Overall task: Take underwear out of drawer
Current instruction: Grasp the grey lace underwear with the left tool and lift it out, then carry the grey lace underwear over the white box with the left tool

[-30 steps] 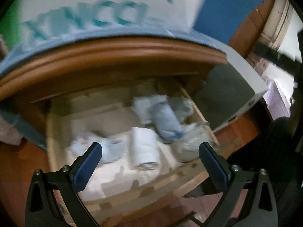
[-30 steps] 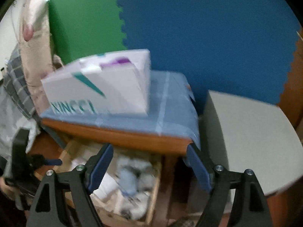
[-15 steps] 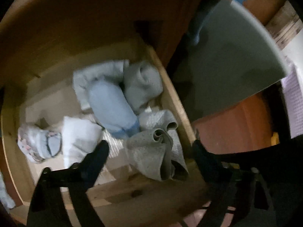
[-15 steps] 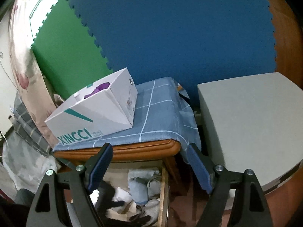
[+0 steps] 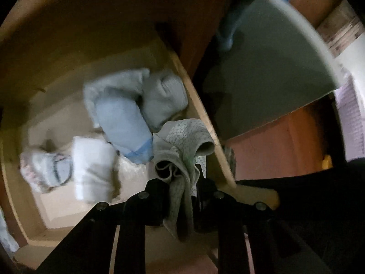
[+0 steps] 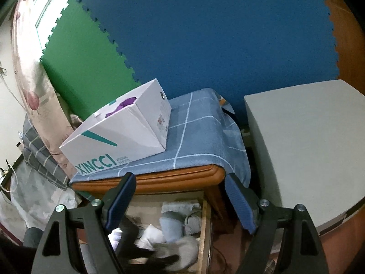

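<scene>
1. At the drawer's right front corner, the grey patterned underwear is pinched between the left gripper's fingers.
2. Grasp looks made; lifting it clear of the drawer remains, and the other folded pieces lie untouched.
3. Left gripper points steeply down into the drawer.
4. Right gripper hovers above the drawer, fingers spread, empty.

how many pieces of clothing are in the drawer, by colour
Grey: 3, namely the patterned grey underwear pinched in the left gripper, a grey roll, a pale grey bundle
Light blue roll: 1
White folded piece: 1
Floral bundle: 1
Total: 6
</scene>
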A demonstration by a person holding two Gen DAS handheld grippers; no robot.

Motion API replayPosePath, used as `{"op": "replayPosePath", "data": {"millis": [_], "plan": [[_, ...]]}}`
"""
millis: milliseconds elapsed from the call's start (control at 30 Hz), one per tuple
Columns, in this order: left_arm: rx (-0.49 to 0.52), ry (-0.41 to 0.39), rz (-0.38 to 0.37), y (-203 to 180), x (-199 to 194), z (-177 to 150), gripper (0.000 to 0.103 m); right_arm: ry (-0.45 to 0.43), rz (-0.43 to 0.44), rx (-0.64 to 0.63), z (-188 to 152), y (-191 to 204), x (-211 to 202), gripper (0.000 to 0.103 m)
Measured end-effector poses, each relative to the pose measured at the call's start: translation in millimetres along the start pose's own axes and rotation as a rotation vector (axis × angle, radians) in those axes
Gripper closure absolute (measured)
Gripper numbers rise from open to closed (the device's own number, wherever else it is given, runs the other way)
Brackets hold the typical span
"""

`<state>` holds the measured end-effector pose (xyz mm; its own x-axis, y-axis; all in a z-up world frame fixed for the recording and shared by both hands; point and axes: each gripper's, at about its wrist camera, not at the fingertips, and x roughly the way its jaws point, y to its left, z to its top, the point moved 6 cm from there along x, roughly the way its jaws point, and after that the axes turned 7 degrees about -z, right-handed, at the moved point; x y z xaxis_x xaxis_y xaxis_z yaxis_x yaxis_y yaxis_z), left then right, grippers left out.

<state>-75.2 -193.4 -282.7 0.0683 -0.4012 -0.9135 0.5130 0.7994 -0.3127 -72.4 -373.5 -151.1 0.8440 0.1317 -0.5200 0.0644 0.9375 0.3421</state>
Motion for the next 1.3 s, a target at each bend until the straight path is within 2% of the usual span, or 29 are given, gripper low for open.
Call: {"op": "replayPosePath", "data": {"millis": [233,400,533,700,967,1133,1300], "plan": [[0.026,-0.185,0.01,4.1,-107.6,-14.1,0.085,0.058,-0.032,-0.089,-12.0,17.4,18.4,0.021],[0.054,-0.302,0.07,11.5,-172.9,-24.0,0.085,0.085,-0.091,-0.228,-24.7,39.2,27.6,0.021],[0.064,-0.41,0.118,24.5,-221.5,-28.2,0.085,0.081,-0.179,-0.353,-33.9,53.5,33.1,0.021],[0.066,-0.544,0.194,39.3,-280.4,-27.5,0.085,0.103,-0.251,-0.424,-41.7,57.8,43.4,0.021],[0.079,-0.719,0.28,42.0,-351.1,-6.8,0.085,0.139,-0.27,-0.457,-49.9,62.7,55.5,0.021],[0.08,-0.782,0.31,41.1,-378.6,9.2,0.085,0.163,-0.261,-0.482,-57.1,68.0,61.2,0.021],[0.039,-0.827,0.291,48.3,-403.6,36.3,0.084,0.174,-0.254,-0.516,-62.9,74.7,63.0,0.021]]}}
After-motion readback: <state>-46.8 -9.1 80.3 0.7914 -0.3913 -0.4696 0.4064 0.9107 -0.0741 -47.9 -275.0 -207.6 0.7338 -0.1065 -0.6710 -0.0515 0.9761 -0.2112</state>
